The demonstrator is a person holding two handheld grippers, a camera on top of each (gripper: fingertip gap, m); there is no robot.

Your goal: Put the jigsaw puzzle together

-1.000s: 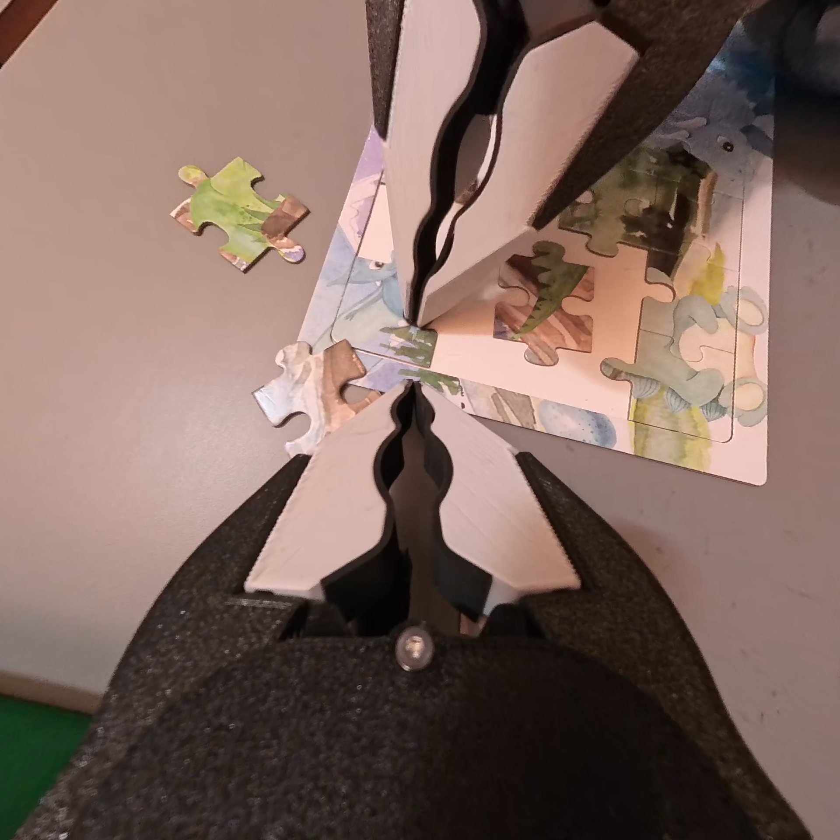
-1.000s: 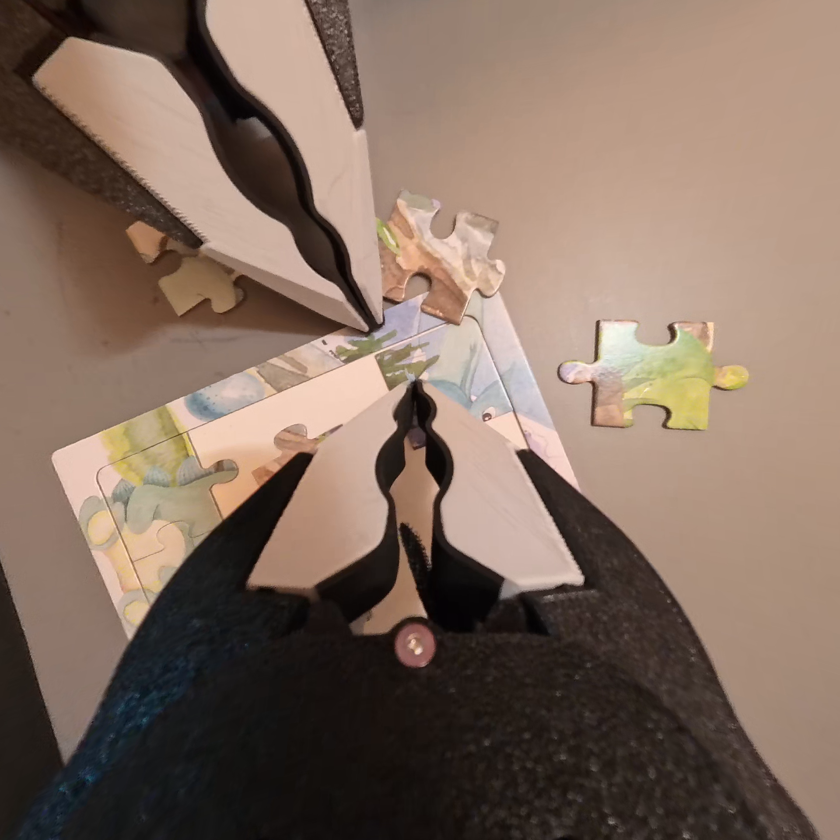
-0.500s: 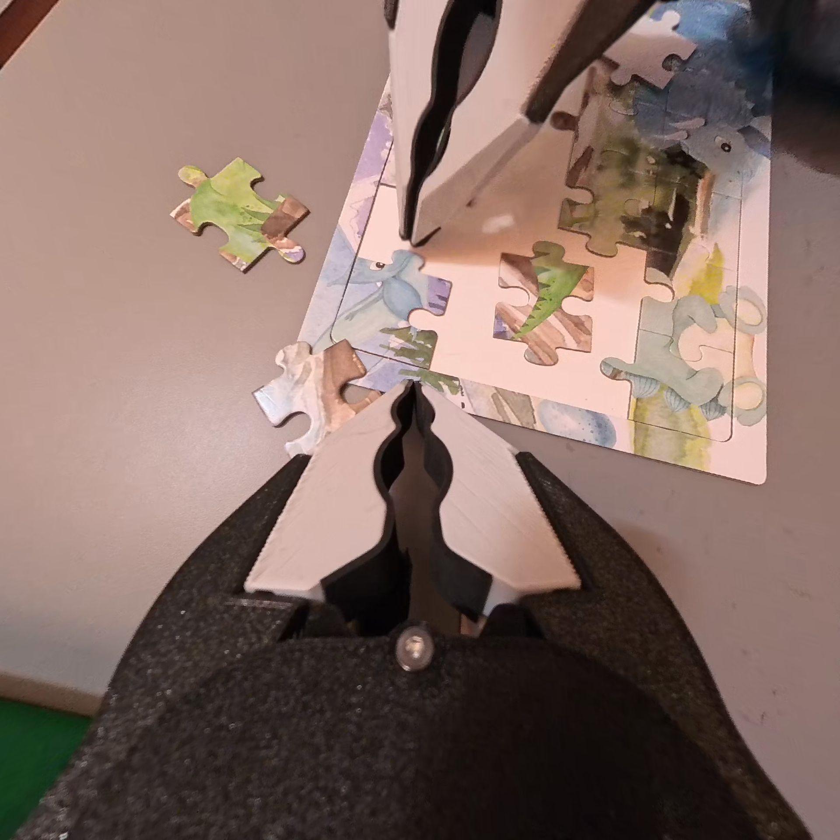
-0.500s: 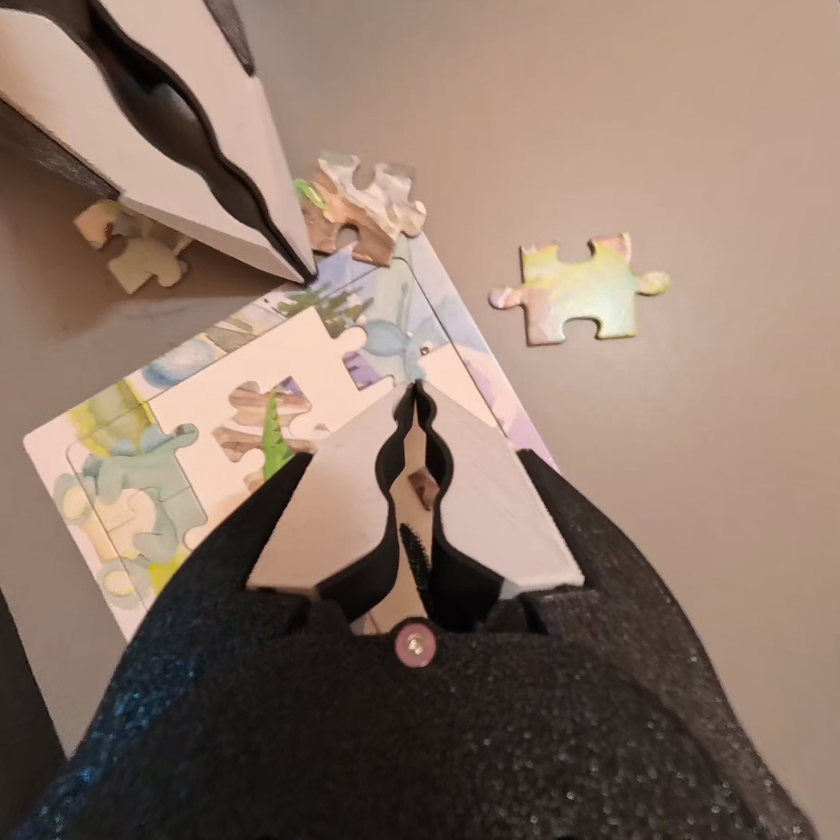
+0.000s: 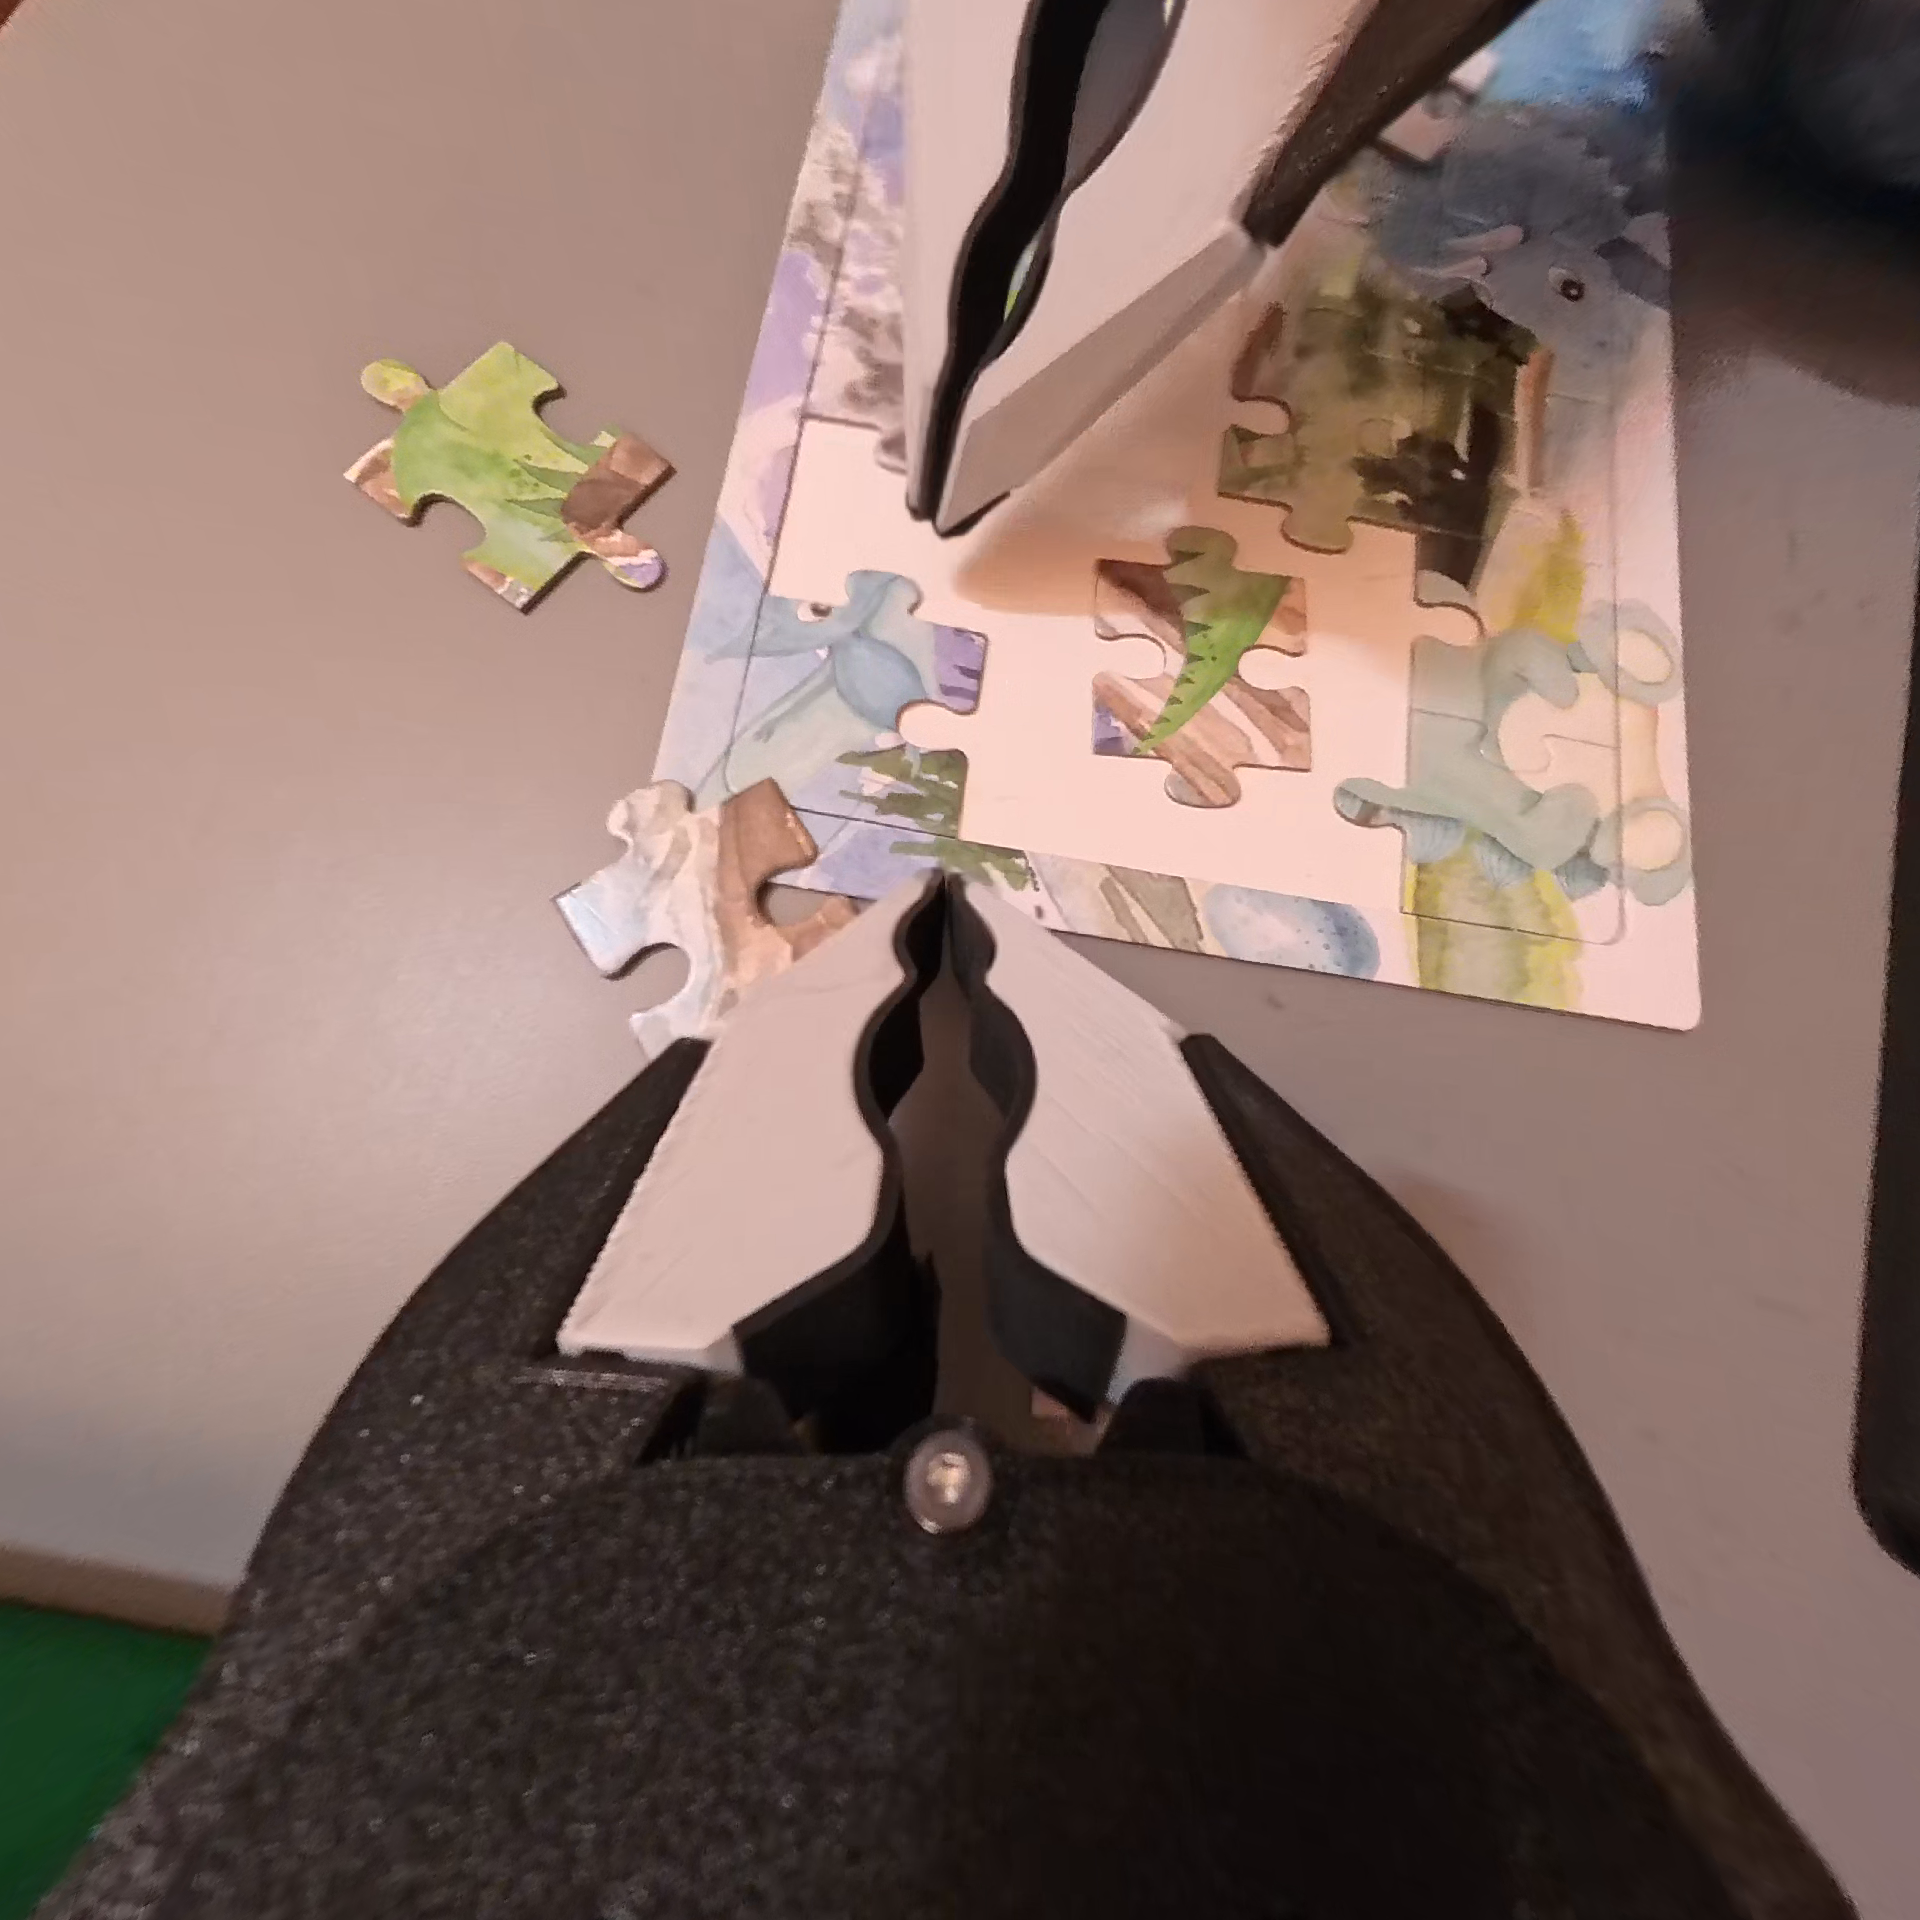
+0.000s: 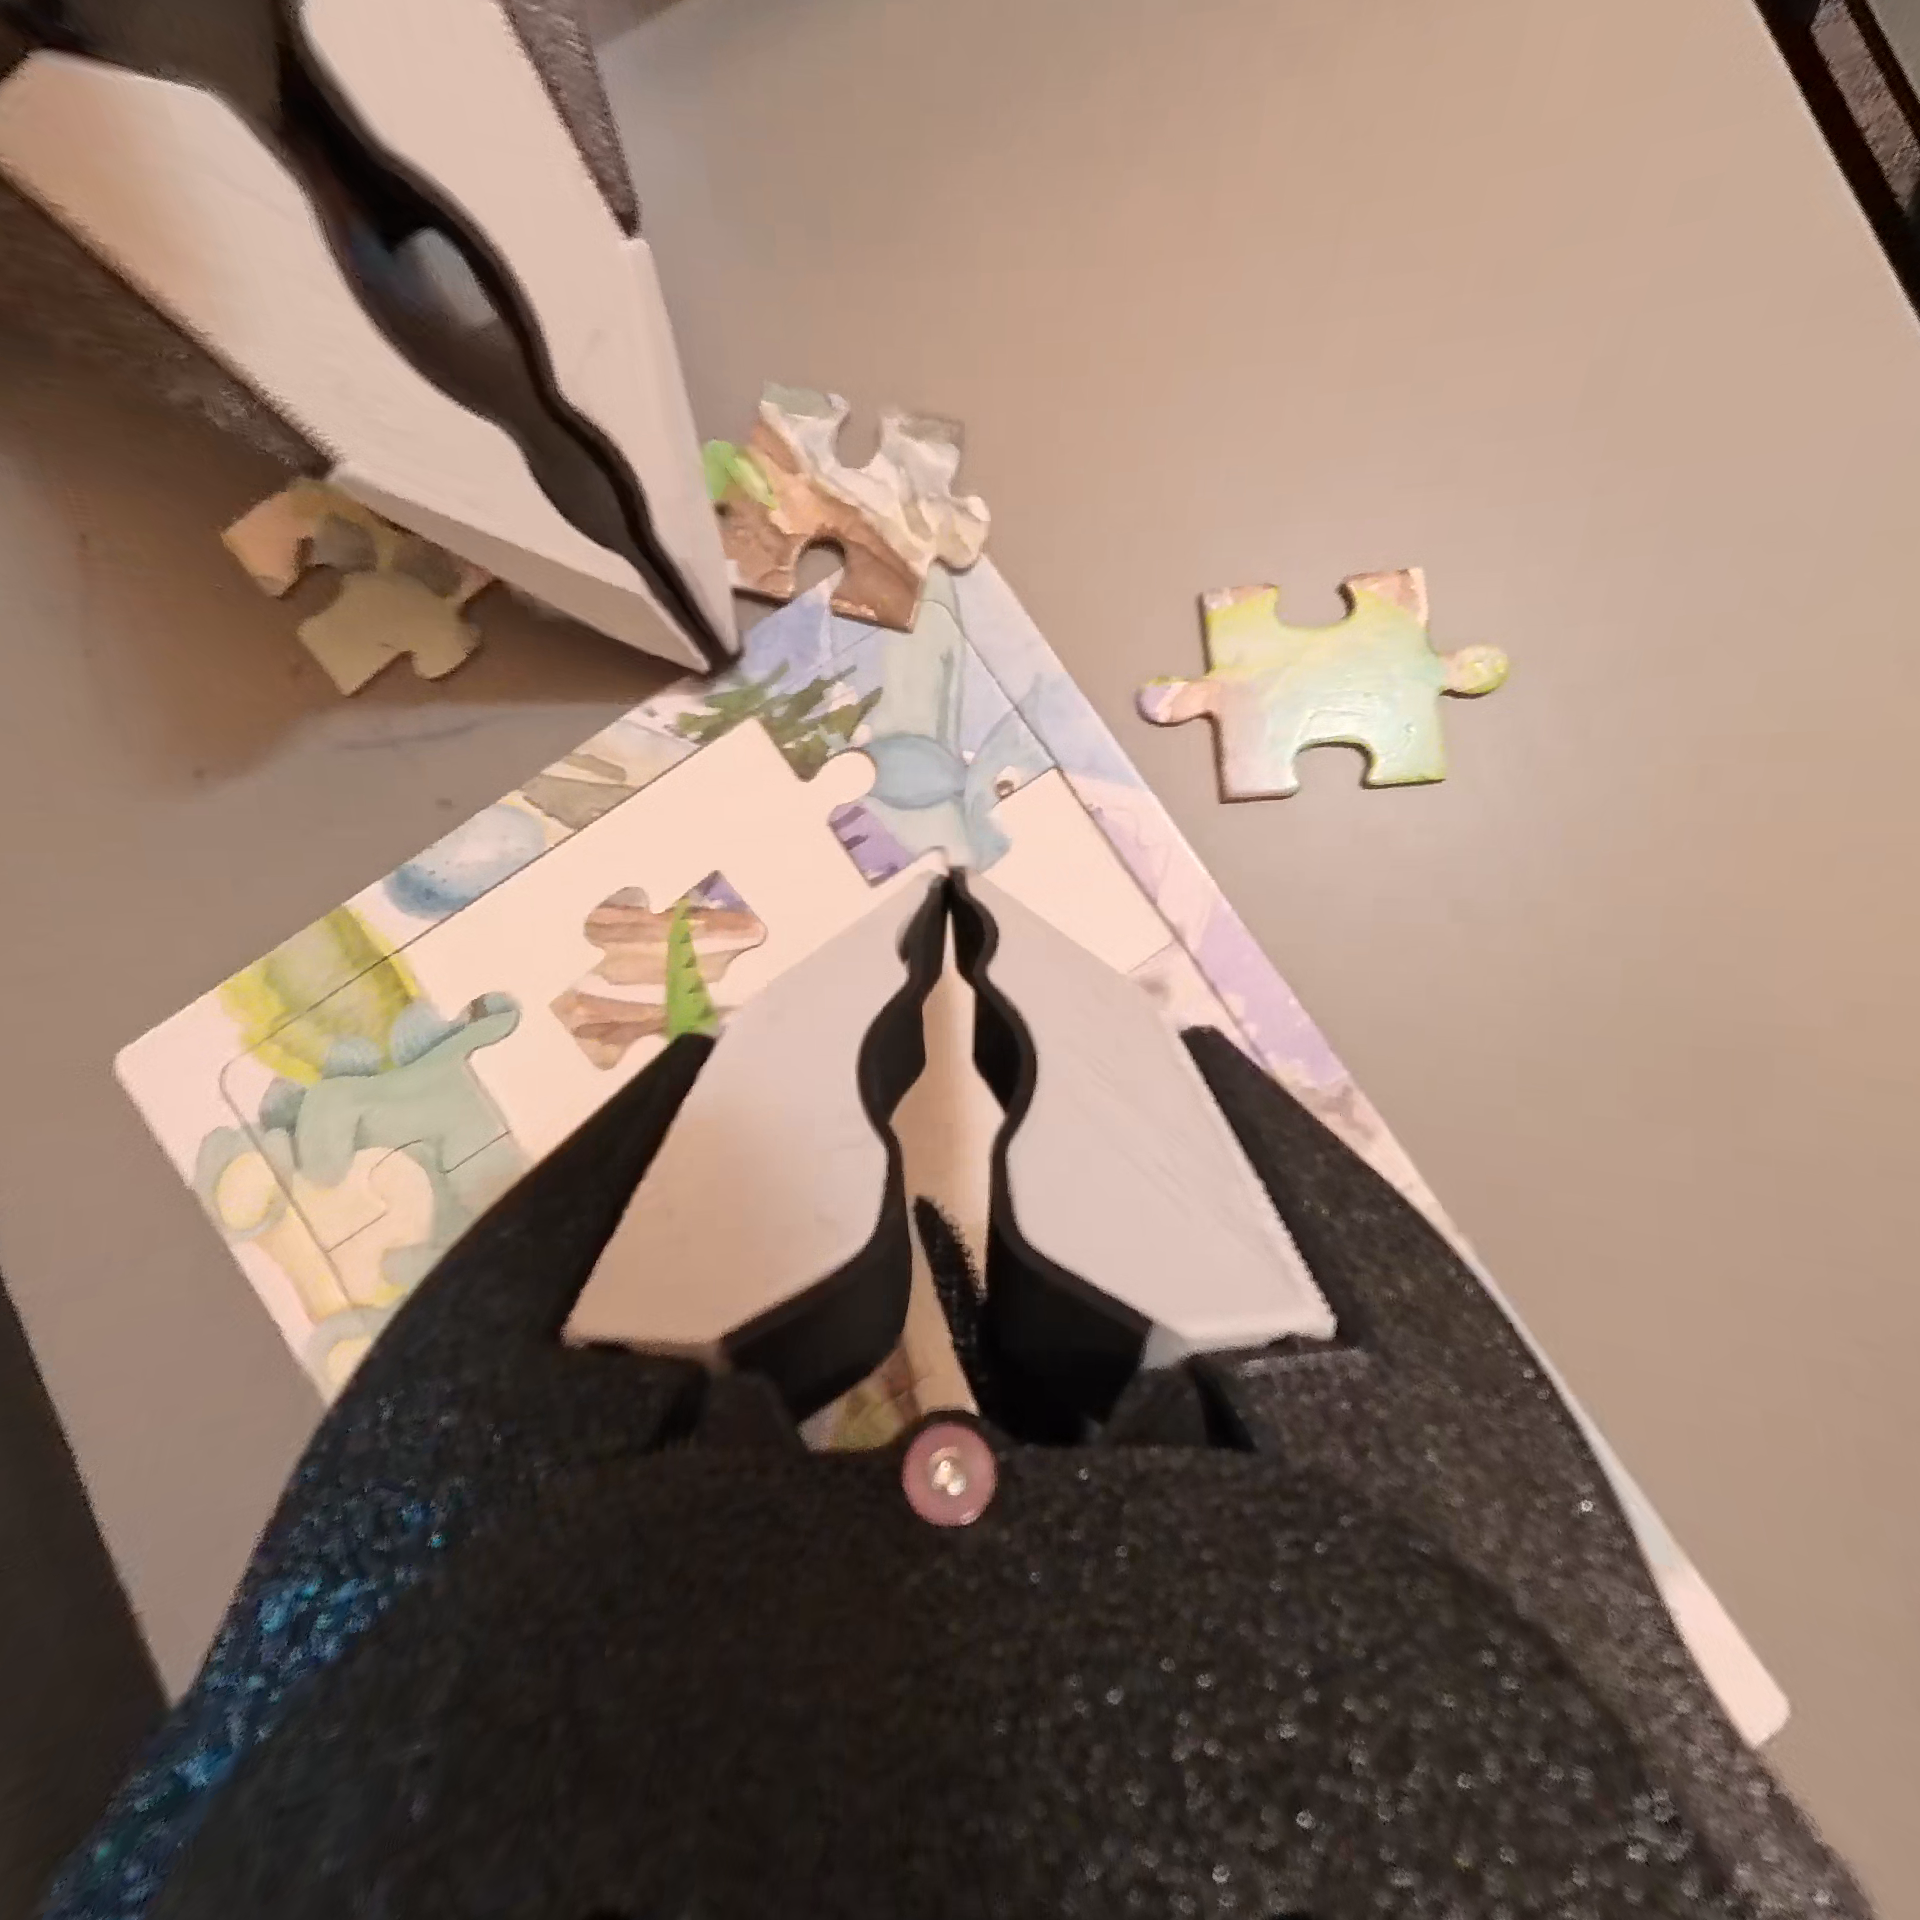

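Right tool (image 5: 940, 514) has pulled back across the puzzle board (image 5: 1538, 987) since a second ago; it was down at the near corner by the blue dinosaur piece (image 5: 847, 675) and now hangs over the bare upper-left part of the tray. Left tool (image 5: 945, 883) has not shifted, tips at the board's near edge.

Both tools clenched, tips meeting. I see nothing pinched at either tip, though a sliver of green shows between the right tool's fingers in the left wrist view and I cannot tell what it is.

Progress, as I judge it: partway.
- Seated in the board: blue dinosaur piece at the corner, a green-tail piece (image 5: 1200, 665) alone mid-tray, the pale dinosaur group (image 5: 1527, 790) at the far end, a dark green group (image 5: 1371, 447) above it.
- Bare white slots between them are not yet filled.
- Loose on the counter (image 5: 312, 935): a green piece (image 5: 509, 478) well apart from the board, a brown-and-white piece (image 5: 707, 904) touching the board's corner beside the left tool, and a pale piece (image 6: 364, 613) partly under the left tool in the right wrist view.

Three loose pieces at least left to place.
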